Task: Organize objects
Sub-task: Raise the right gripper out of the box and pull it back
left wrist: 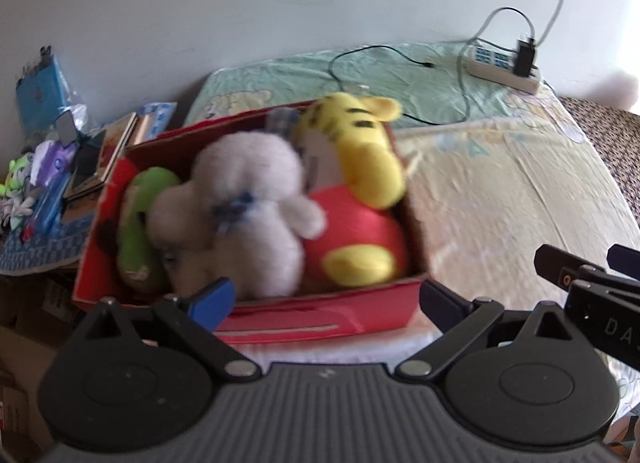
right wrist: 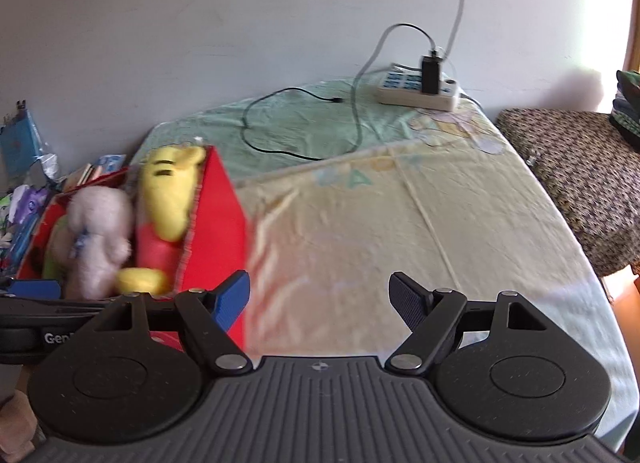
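While left gripper (left wrist: pixel 326 301) gapes empty, red box (left wrist: pixel 320 313) just ahead.

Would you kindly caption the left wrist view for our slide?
Open left gripper facing a red box packed with soft toys on a bed.

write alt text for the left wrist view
A red box on a bed holds a white plush, a yellow and red plush and a green one. The left claw, open and empty, faces the box.
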`<action>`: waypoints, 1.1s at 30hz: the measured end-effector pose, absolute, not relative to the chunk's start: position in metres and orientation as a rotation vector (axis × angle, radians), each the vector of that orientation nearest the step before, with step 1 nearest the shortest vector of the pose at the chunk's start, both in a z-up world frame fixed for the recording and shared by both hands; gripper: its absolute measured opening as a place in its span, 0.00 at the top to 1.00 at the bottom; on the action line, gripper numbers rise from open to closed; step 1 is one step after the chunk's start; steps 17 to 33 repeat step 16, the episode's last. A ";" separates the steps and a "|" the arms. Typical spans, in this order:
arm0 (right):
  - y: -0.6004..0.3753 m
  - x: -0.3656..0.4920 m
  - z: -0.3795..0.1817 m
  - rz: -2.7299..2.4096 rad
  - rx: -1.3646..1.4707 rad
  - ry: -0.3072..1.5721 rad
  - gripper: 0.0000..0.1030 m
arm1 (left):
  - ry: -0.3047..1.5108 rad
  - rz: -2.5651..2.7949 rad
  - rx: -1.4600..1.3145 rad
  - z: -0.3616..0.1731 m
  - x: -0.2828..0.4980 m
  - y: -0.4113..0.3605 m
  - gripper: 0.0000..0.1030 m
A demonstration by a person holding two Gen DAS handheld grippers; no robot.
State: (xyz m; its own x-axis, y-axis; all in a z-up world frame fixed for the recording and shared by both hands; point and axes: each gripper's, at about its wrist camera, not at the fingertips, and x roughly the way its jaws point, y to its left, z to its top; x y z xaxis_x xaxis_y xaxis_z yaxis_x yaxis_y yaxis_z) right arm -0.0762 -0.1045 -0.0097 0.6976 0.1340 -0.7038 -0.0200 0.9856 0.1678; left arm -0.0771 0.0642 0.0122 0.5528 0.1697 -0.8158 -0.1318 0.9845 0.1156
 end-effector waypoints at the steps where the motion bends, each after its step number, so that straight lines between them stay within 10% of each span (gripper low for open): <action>1: -0.099 -0.075 -0.007 0.091 0.149 0.792 0.23 | 0.968 0.186 0.040 0.013 -0.077 0.071 0.03; 33: -0.026 -0.056 0.006 0.155 0.130 0.758 0.23 | 0.905 0.242 0.012 0.023 -0.078 0.154 0.05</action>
